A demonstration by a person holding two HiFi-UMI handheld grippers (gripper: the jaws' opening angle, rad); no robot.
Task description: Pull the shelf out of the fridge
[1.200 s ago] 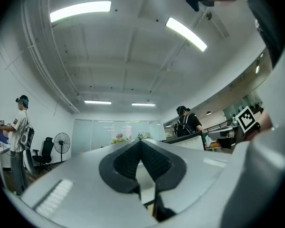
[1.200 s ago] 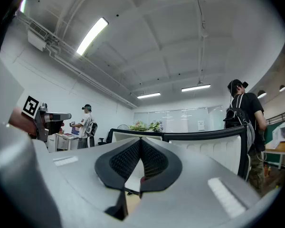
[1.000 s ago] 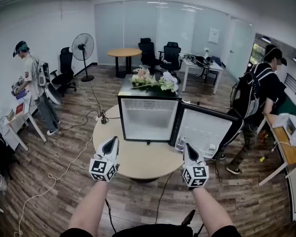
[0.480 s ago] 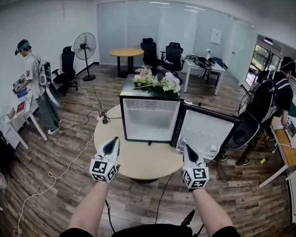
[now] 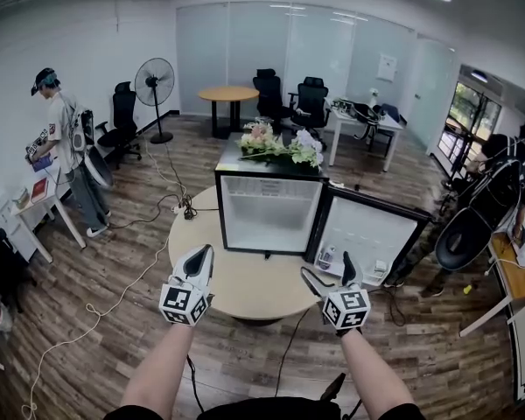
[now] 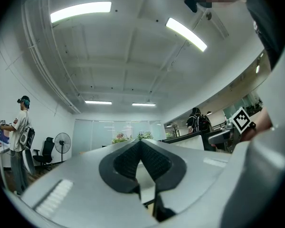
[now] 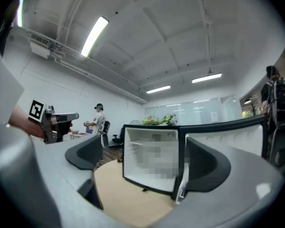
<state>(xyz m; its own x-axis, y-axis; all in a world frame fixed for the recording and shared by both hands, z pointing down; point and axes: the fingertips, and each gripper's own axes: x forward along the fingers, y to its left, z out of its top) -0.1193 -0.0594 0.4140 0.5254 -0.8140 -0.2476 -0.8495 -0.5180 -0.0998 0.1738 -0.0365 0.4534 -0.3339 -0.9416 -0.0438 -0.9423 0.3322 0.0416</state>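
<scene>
One shelf [image 7: 131,146] is all I can count, and only as a faint edge high on the left wall inside the single fridge [image 5: 271,213]. A mosaic patch covers the middle of the cavity in the right gripper view, and in the head view the interior reads plain white.

The fridge stands on a round table [image 5: 245,287]. Its one door [image 5: 372,234] hangs open to the right, and the small items in the door are too small for me to name.

Of the two claws, the right gripper [image 5: 328,271] has just been opening and stands spread wide with nothing between its jaws. The left gripper [image 5: 199,256] is closed and empty. Both hover short of the fridge.

I count two people: one person [image 5: 57,138] by the left wall, and another person [image 5: 507,178] cut off at the right edge.
</scene>
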